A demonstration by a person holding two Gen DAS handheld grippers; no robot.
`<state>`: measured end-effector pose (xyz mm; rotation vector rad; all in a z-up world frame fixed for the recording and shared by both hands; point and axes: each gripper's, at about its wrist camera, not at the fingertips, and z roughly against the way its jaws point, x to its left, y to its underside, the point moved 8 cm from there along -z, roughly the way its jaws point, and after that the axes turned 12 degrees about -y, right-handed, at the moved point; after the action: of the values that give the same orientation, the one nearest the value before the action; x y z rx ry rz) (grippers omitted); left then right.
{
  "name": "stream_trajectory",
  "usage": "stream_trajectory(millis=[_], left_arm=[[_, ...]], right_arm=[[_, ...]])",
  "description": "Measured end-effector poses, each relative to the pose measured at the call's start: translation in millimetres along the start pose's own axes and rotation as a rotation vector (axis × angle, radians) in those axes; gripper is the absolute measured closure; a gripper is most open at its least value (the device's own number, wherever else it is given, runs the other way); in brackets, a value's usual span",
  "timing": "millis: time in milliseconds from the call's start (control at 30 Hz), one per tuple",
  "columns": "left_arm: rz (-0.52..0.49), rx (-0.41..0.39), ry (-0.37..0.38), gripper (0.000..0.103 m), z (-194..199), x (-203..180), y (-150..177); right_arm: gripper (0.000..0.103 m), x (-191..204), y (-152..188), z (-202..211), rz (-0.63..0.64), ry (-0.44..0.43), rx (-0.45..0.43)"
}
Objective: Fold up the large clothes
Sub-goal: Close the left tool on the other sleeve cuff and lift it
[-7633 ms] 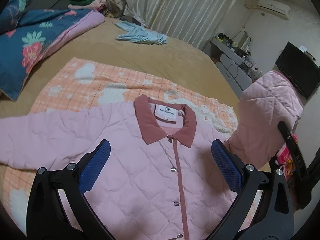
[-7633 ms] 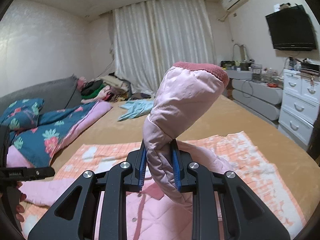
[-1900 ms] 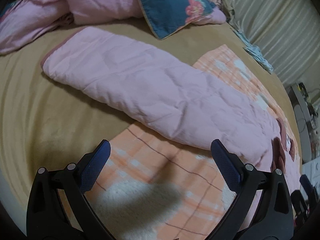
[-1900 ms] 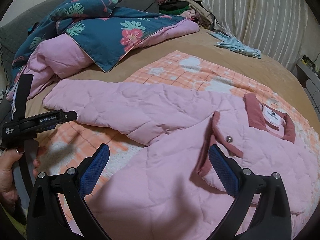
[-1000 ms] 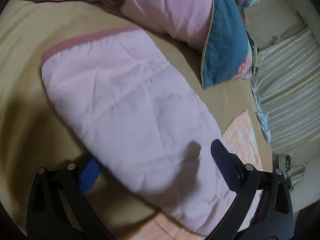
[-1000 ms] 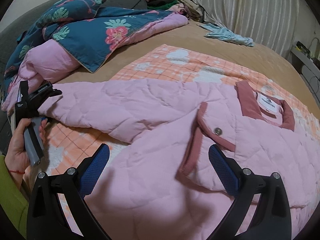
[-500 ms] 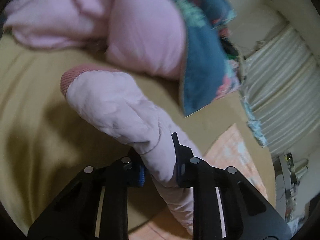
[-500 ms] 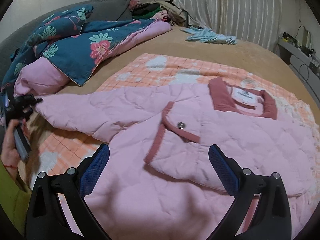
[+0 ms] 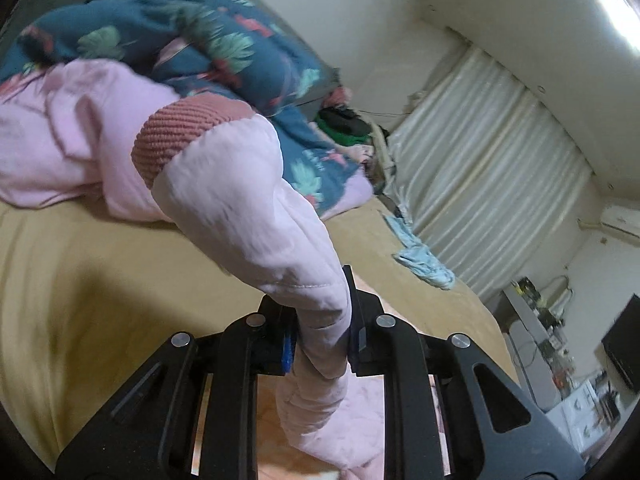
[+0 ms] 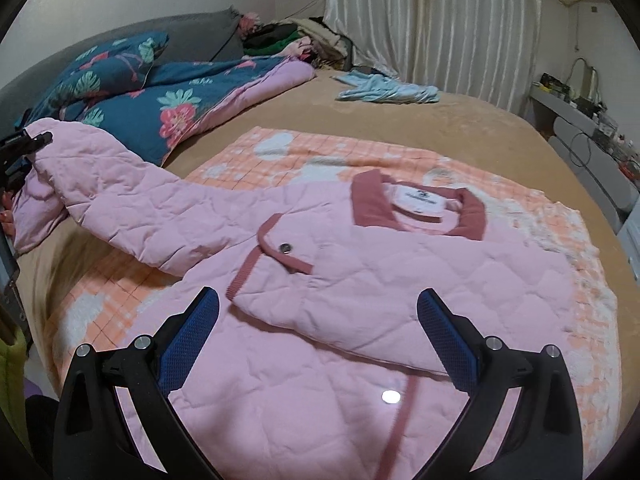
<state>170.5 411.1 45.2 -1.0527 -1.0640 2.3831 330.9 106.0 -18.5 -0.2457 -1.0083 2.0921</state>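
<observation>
A pink quilted jacket (image 10: 400, 280) with a dark pink collar lies front up on an orange checked blanket (image 10: 304, 152) on the bed. Its right sleeve is folded across the chest. My left gripper (image 9: 320, 340) is shut on the left sleeve (image 9: 256, 208) near its ribbed cuff (image 9: 180, 136) and holds it off the bed; in the right wrist view the gripper (image 10: 20, 152) shows at the far left with the raised sleeve (image 10: 120, 196). My right gripper (image 10: 318, 340) is open and empty above the jacket's lower front.
A blue floral duvet (image 10: 160, 96) with pink lining is piled at the bed's head. A light blue garment (image 10: 384, 92) lies at the far side by the curtains (image 10: 432, 20). A clothes heap (image 10: 288, 36) sits in the corner. Drawers and a desk (image 10: 592, 128) stand on the right.
My left gripper closed on the left sleeve near the cuff and has lifted it off the bed. My right gripper stayed open and drew back a little above the jacket.
</observation>
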Motion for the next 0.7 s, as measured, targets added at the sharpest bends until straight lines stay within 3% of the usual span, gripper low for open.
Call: stream_trajectory(millis=[267, 700], left_arm=[[-0.081, -0.022, 0.041, 0.092, 26.7, -46.2, -6.9], [-0.198, -0.052, 0.074, 0.092, 63.4, -113.9, 12.8]], right_arm=[[0.004, -19.6, 2.3, 29.6, -0.038, 0.0, -0.04], [0.004, -49.0, 15.1, 56.5, -0.066, -0.039, -0.072]])
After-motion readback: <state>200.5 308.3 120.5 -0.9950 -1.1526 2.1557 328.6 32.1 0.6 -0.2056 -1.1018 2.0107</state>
